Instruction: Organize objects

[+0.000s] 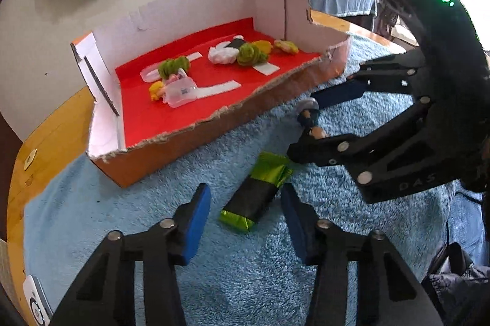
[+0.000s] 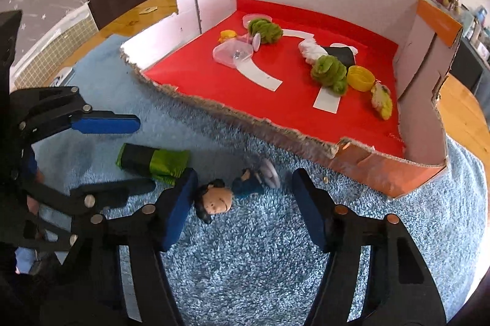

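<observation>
A green and black foil packet [image 1: 256, 191] lies on the blue rug, between the fingers of my open left gripper [image 1: 245, 212]; it also shows in the right wrist view [image 2: 153, 162]. A small figurine with black hair and a blue body [image 2: 228, 196] lies on the rug between the fingers of my open right gripper [image 2: 242, 205]; in the left wrist view it [image 1: 309, 118] sits partly hidden between the right gripper's fingers [image 1: 318, 121]. A cut cardboard box with a red floor [image 1: 214, 99] [image 2: 306, 118] holds green pompoms, a white wad, a yellow cap and clear plastic lids.
The blue rug [image 1: 153, 228] lies on a wooden table [image 1: 52, 139]. The box's torn front wall [image 2: 245, 118] stands just beyond both grippers. A white device [image 1: 36, 300] lies at the rug's left edge. A wall, hanging bags and a cluttered shelf stand behind.
</observation>
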The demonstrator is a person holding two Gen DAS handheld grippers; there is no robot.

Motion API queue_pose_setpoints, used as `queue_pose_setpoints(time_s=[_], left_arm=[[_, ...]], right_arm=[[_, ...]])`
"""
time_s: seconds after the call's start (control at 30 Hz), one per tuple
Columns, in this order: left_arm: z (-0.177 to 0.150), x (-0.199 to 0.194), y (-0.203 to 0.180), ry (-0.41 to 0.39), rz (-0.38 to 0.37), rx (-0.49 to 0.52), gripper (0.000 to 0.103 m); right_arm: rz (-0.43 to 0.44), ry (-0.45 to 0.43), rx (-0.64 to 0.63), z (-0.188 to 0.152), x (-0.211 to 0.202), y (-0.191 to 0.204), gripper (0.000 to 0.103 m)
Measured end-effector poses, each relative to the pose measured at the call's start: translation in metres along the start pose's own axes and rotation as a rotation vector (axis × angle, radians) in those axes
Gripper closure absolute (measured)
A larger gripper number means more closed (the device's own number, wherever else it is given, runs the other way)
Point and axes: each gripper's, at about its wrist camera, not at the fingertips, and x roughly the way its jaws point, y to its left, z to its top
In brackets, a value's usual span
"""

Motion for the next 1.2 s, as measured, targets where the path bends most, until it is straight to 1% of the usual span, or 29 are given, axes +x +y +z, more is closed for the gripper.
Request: queue_pose_setpoints(time_s=[0.07,0.13,0.23,0.33,0.53,0.77,0.9,1.03,1.2], left_arm=[[-0.001,-0.001,0.000,-0.010,-0.012,0.002,0.061],[-0.001,0.000,-0.002,-0.012,-0.020,0.007,0.064],[0.000,-0.001,-0.005,-0.019,-0.009,0.018,0.074],[0.000,-0.004,-0.009,-0.033,0.011,0.021,0.074],[0.001,-0.006,0.000,-0.040,-0.006,-0.063,0.075],[-0.003,-0.014,0.003,-0.037,-0.003,-0.117,0.075],[-0.006,-0.022,0.004,-0.044,-0.005,-0.152,0.075],[-0.006,-0.033,0.006,-0.071,0.025,-0.176,0.075],[-0.002,-0.049,0.010,-0.119,0.038,-0.208,0.075]], right_arm=[[0.001,-0.001,-0.003,-0.002,-0.001,0.000,0.044],[0.001,-0.003,0.000,-0.002,-0.002,-0.001,0.051],[0.007,-0.004,0.005,-0.003,-0.003,-0.002,0.051],[-0.007,-0.011,0.002,-0.004,-0.005,0.000,0.052],[-0.006,-0.031,0.031,-0.004,-0.010,0.000,0.052],[0.002,-0.056,0.050,-0.006,-0.018,0.004,0.052],[0.014,-0.065,0.085,-0.012,-0.022,0.006,0.052],[0.029,-0.076,0.127,-0.015,-0.028,0.005,0.052],[0.037,-0.100,0.148,-0.015,-0.042,0.006,0.052]])
